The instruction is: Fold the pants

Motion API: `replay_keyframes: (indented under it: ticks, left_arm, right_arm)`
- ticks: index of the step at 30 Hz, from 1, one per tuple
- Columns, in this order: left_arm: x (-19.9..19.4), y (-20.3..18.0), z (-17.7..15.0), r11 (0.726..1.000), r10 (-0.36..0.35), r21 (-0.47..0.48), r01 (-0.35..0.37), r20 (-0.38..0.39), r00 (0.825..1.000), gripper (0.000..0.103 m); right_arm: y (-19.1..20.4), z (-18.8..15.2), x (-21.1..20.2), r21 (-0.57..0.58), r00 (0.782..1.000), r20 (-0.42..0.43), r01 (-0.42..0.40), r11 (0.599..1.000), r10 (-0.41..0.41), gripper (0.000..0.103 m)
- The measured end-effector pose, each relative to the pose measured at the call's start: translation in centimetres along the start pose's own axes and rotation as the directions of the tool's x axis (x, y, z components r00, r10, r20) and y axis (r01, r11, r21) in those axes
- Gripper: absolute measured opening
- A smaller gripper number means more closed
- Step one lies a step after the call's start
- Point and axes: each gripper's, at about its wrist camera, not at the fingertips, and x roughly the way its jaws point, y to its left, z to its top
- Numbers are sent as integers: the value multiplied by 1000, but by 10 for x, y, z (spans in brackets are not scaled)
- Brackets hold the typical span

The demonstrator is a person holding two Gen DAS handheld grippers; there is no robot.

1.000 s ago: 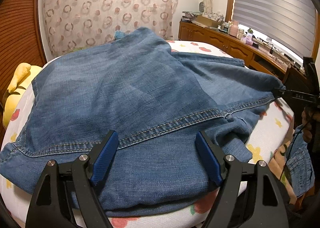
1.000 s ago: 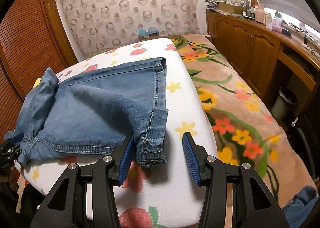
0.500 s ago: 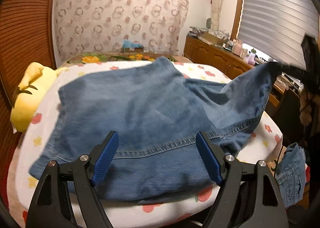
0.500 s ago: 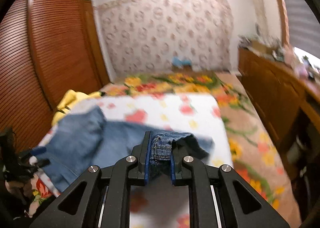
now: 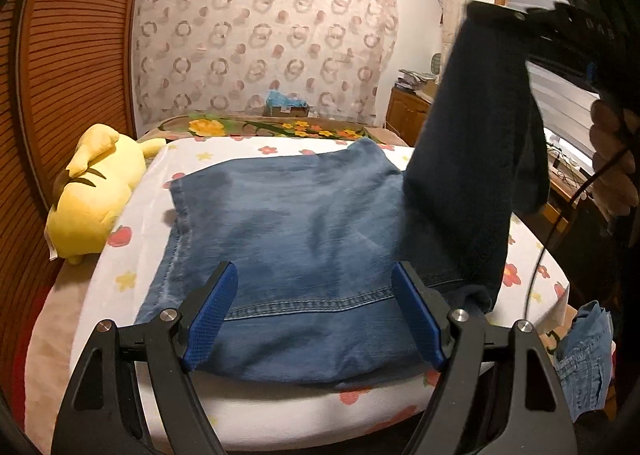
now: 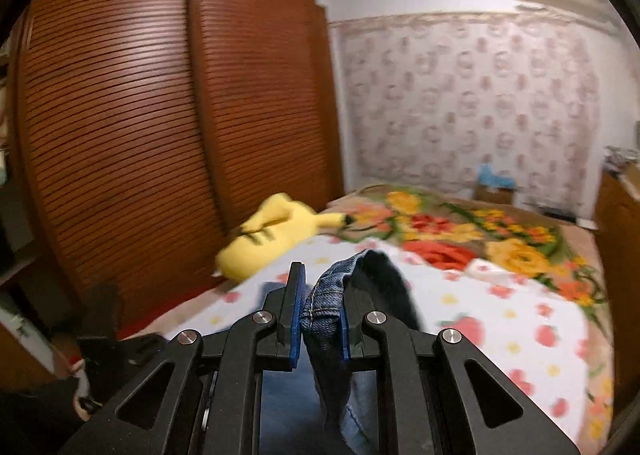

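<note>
Blue denim pants (image 5: 304, 239) lie spread on the white flowered bed cover (image 5: 132, 239). My left gripper (image 5: 314, 319) is open and empty, hovering just above the pants' near hem. My right gripper (image 6: 320, 319) is shut on the hem of the pants (image 6: 326, 299) and holds that end high. In the left wrist view the lifted part (image 5: 480, 159) hangs dark from the right gripper (image 5: 496, 17) at the upper right, above the right side of the bed.
A yellow plush toy (image 5: 94, 191) lies at the bed's left edge beside the brown slatted wardrobe (image 6: 160, 115). A flowered blanket (image 6: 480, 231) covers the far bed. Another denim piece (image 5: 584, 359) hangs off the bed at the lower right. Wooden cabinets (image 5: 404, 115) line the right wall.
My right gripper closed on the pants' hem and lifted it high, swinging left over the bed. My left gripper stayed open and drew back a little from the pants.
</note>
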Motion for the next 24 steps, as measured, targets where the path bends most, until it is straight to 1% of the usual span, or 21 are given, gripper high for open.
replay_keyframes:
  ticks: [3,4,5,6,7,9,12,14,16,20,24]
  left_arm:
    - [0,7,-2,1000,5,-13,-5,-1,1000,80]
    - [0,9,-2,1000,7,-16,-7,-2,1000,80]
    - [1,11,-2,1000,8,-19,-8,-3,1000,80]
    - [1,12,-3,1000,9,-21,-9,-4,1000,80]
    - [1,14,-4,1000,11,-24,-11,-5,1000,80]
    - [1,16,-4,1000,13,-28,-13,-5,1000,80]
    - [1,19,-5,999,16,-34,-16,-4,1000,80]
    - [0,21,-7,999,19,-39,-19,-3,1000,80]
    - [0,24,-8,999,20,-47,-20,-4,1000,80]
    - [1,27,-7,998,25,-58,-25,-4,1000,80]
    - [-1,28,-6,998,26,-54,-26,1,1000,80]
  right_arm:
    - [8,1,23,18,995,-48,-90,996,91,14]
    - [3,3,31,27,993,-57,-106,994,108,15]
    - [-1,3,40,27,992,-74,-103,994,105,17]
    - [-1,2,46,24,991,-89,-98,995,99,24]
    - [-7,2,53,29,989,-105,-97,995,100,33]
    - [-12,5,65,36,987,-137,-85,996,89,44]
    - [-22,13,60,16,985,-162,-52,999,54,46]
    - [-7,16,44,-4,985,-173,-21,1000,20,47]
    - [-1,16,34,-20,982,-189,-6,1000,2,47]
    - [13,19,19,-37,978,-206,-38,999,29,52]
    - [19,20,19,-54,978,-211,-10,998,-2,52]
